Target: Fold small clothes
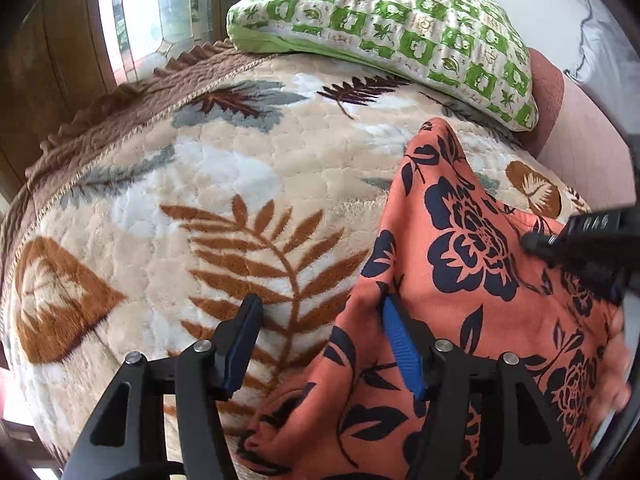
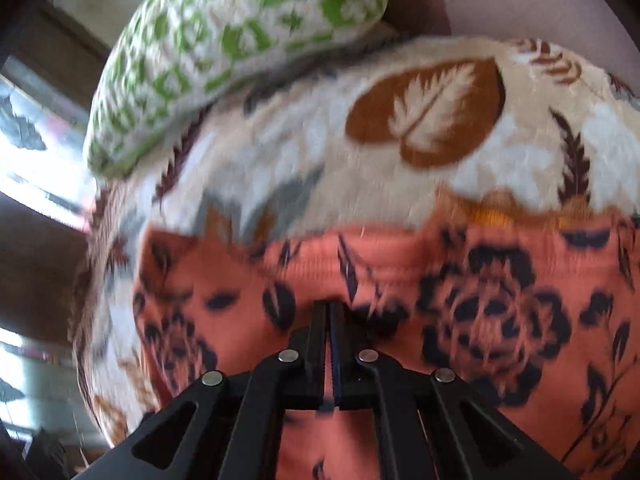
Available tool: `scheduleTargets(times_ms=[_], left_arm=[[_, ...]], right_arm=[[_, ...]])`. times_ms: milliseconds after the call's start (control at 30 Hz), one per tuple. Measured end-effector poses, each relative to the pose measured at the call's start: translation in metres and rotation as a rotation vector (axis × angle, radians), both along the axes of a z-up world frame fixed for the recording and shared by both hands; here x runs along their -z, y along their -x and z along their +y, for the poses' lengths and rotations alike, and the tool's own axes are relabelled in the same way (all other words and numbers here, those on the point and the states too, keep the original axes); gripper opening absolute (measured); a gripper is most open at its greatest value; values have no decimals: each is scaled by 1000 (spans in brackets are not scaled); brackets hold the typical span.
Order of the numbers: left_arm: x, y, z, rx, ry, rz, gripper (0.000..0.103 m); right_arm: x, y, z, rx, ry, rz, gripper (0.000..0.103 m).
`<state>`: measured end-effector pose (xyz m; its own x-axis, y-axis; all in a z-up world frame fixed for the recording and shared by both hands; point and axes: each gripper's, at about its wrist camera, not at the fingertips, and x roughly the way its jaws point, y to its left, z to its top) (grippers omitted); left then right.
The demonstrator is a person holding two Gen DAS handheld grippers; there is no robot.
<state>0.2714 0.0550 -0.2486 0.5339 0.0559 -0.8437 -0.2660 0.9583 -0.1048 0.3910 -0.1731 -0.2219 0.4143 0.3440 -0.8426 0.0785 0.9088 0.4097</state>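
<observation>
An orange garment with dark navy flowers [image 1: 460, 280] lies partly lifted on a leaf-patterned plush blanket [image 1: 224, 184]. My left gripper [image 1: 320, 312] is open; its right blue-padded finger touches the garment's left edge and its left finger is over the blanket. My right gripper shows at the right of the left wrist view [image 1: 536, 242], pinching the cloth. In the right wrist view, which is blurred, my right gripper [image 2: 329, 308] is shut on a fold of the garment [image 2: 480, 320].
A green-and-white patterned pillow [image 1: 384, 36] lies at the far end of the bed and also shows in the right wrist view [image 2: 216, 52]. A brown quilted border [image 1: 120, 120] edges the blanket at left. A window [image 1: 152, 20] stands behind.
</observation>
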Motion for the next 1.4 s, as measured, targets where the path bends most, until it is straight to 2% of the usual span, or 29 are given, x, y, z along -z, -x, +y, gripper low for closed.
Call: scheduleTargets(times_ms=[67, 133, 200, 300, 367, 433, 467, 533, 567, 700, 767, 800, 867, 933, 1000, 1033, 1067, 1167, 1267, 1300, 1367, 1400], left_arm=[[-4, 1, 2, -12, 7, -15, 62], [-15, 6, -2, 2, 9, -70, 62], [-23, 9, -17, 74, 10, -101, 62], [-21, 12, -41, 156, 41, -100, 62], [-15, 8, -55, 191, -4, -76, 65], [-6, 4, -61, 186, -60, -32, 66], [-4, 3, -63, 188, -97, -23, 66], [-5, 9, -66, 199, -141, -19, 66], [-4, 13, -66, 210, -150, -15, 66], [-3, 26, -62, 253, -179, -9, 68], [-8, 30, -50, 224, -131, -28, 68], [-11, 31, -44, 194, -114, -49, 67], [-16, 30, -36, 136, -157, -78, 67], [-12, 23, -29, 109, -160, -53, 67], [4, 15, -18, 77, -103, 26, 68], [5, 15, -14, 62, -72, 24, 68], [2, 17, -12, 44, -57, 11, 68], [-10, 26, -20, 62, -108, -39, 68], [-22, 33, -19, 68, -41, -111, 68], [-24, 34, -20, 79, -34, -117, 68], [-19, 31, -22, 83, -20, -79, 68], [-15, 31, -20, 71, 14, -59, 68]], right_arm=[[-11, 7, -17, 22, -44, -21, 4], [-25, 23, -31, 6, -62, -48, 5], [-38, 49, -42, -38, -57, -70, 5], [-39, 86, -50, -80, -67, -83, 5], [-32, 109, -58, -80, -32, -73, 5], [-13, 127, -70, -44, 45, -23, 5], [-4, 132, -77, -75, 75, 13, 5], [13, 150, -100, -53, 52, 42, 4], [13, 163, -113, -46, 8, 15, 4], [6, 190, -147, -26, 5, 34, 4], [0, 199, -161, 5, 74, 40, 4], [-7, 209, -173, 29, 76, 10, 4], [-8, 222, -199, 95, 57, -17, 4], [10, 234, -225, 155, 84, 49, 4], [22, 246, -242, 177, -47, 33, 4], [22, 254, -248, 192, -90, 32, 4], [18, 259, -250, 200, -103, 34, 4], [0, 278, -259, 254, -118, -46, 5], [-6, 296, -263, 259, -194, -68, 5], [-8, 303, -264, 266, -219, -84, 5], [-6, 300, -254, 271, -242, -97, 5], [-3, 303, -254, 274, -267, -90, 5]])
